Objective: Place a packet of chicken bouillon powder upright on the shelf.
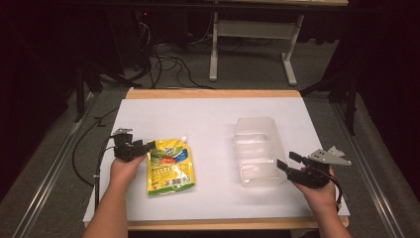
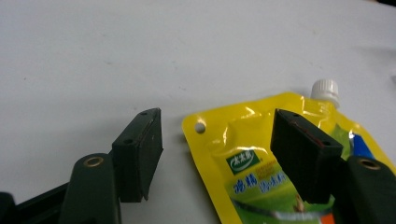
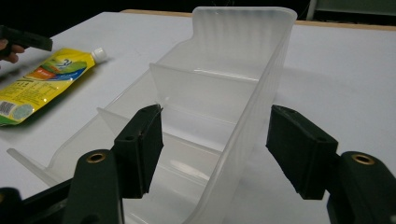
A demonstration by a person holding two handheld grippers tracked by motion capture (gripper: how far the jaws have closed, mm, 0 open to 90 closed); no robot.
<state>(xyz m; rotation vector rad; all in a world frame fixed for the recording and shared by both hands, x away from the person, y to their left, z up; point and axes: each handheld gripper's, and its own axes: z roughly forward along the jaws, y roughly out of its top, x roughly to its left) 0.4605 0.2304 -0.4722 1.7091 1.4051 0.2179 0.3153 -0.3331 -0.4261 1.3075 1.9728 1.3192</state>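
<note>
left claw (image 1: 144, 145): jaws wide, straddling the top-left corner of the yellow spout pouch (image 1: 170, 166) — nothing gripped
pouch: flat on the white worktop (image 1: 198, 119), white cap (image 2: 325, 89) pointing away from the person
right claw (image 1: 288, 161): jaws wide, either side of the near right wall of the clear plastic bin (image 1: 256, 148) — not clamped
bin: right of pouch, 2 dividers inside, 3 compartments

Both forearms are bare, with no sleeves in sight. Each hand wraps a black gripper: the left gripper (image 1: 144, 145) carries a small grey block on top, the right gripper (image 1: 288, 160) a grey three-cornered plate at its 2 o'clock side. Black cables trail from both. Up close, the jaws are matte black slabs with small screw holes, hinged on dark arms set with brass-coloured rivets.
</note>
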